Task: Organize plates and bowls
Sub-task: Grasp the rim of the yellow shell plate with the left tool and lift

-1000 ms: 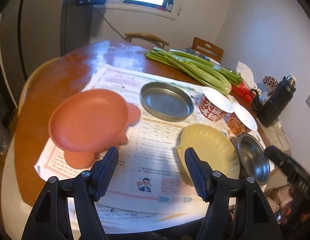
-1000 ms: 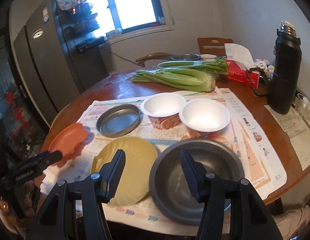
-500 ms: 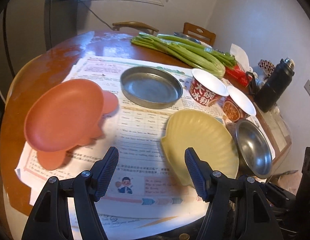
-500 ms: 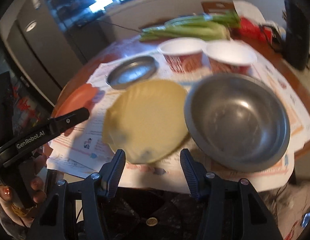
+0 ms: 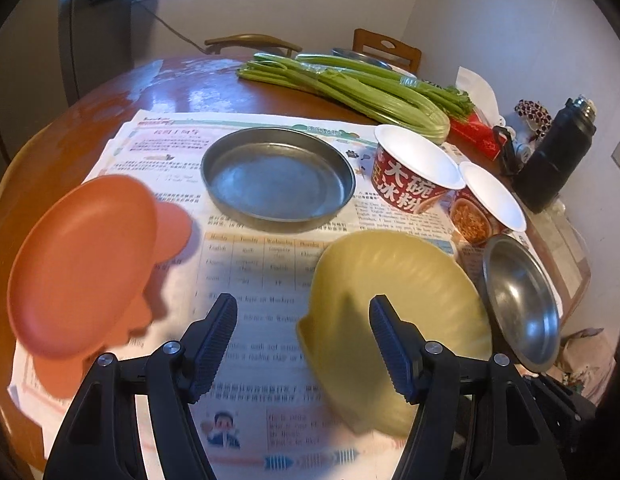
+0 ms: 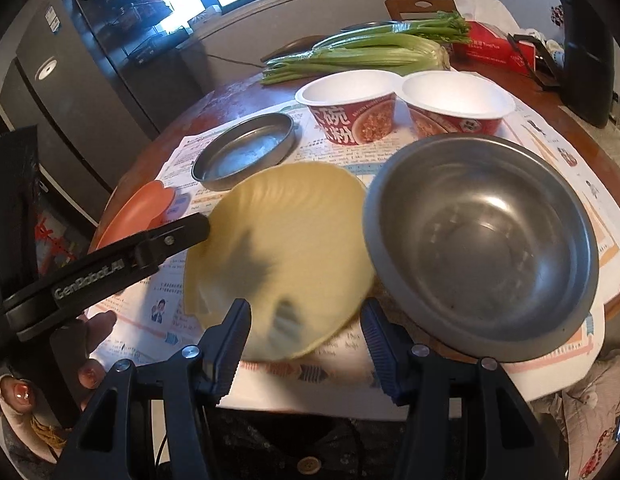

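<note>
The ribbed pale-yellow plastic plate [image 6: 282, 256] lies on the printed paper sheets [image 5: 246, 264], touching the steel bowl [image 6: 482, 240] on one side, the orange plate [image 5: 82, 264] well off on the other. The right gripper [image 6: 306, 340] hovers at its near rim, jaws parted and apparently gripping nothing. The left gripper [image 5: 302, 344] hangs open and empty beside the yellow plate.

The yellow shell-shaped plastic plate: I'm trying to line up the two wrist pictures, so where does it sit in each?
Left wrist view: the yellow shell-shaped plastic plate is lower right of centre, partly behind the claw's right finger.
Right wrist view: the plate is at centre, just above the claw.
Shared landmark: the round flat-bottomed metal pan lies beyond it in both.
</note>
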`<state>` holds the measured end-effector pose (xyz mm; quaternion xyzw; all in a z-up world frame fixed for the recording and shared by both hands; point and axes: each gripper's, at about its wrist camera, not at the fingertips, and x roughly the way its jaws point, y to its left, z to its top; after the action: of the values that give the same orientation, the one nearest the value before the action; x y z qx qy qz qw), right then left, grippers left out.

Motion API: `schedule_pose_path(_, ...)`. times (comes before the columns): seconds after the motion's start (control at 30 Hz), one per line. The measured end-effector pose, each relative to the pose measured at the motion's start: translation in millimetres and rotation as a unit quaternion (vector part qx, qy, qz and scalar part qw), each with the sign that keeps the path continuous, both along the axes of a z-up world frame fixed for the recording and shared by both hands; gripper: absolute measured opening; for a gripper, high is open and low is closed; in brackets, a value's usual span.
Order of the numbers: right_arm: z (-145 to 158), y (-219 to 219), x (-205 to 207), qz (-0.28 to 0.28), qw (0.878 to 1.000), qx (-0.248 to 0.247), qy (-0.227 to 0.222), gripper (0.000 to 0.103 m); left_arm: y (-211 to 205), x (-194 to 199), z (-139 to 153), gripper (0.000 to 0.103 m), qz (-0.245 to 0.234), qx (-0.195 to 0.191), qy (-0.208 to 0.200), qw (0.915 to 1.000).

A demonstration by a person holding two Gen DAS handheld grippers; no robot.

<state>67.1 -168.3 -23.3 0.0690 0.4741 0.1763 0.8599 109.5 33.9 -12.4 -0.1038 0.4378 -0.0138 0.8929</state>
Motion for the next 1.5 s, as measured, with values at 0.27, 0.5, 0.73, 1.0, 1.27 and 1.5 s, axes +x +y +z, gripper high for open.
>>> schedule_pose_path(0.27,-5,13,6,0.006,0.999,-0.03,-0.021,0.057,-5,21,-11,0.07,-0.005,0.01,0.002,0.9999)
schedule_pose_path(0.5,-12,20,12,0.011,0.999,-0.033,-0.027,0.057,-1,23,-24,0.062,-0.001,-0.021,0.0,0.9998)
schedule_pose_path(0.73,-13,30,12,0.033,0.998,-0.03,-0.039,0.059,-1,20,-25,0.047,-0.001,-0.028,-0.004,0.9996)
schedule_pose_path(1.0,-9,29,8,0.039,0.998,-0.023,-0.046,0.059,0,8,-22,0.047,0.002,-0.044,0.004,0.999)
schedule_pose_path(1.27,2,30,2,0.049,0.997,-0.019,-0.063,0.059,3,-7,-5,0.047,0.005,-0.038,-0.012,0.9992)
schedule_pose_path(1.5,22,41,-11,0.07,0.993,-0.023,-0.089,0.059,14,-29,20,0.047,0.022,-0.04,-0.037,0.9983)
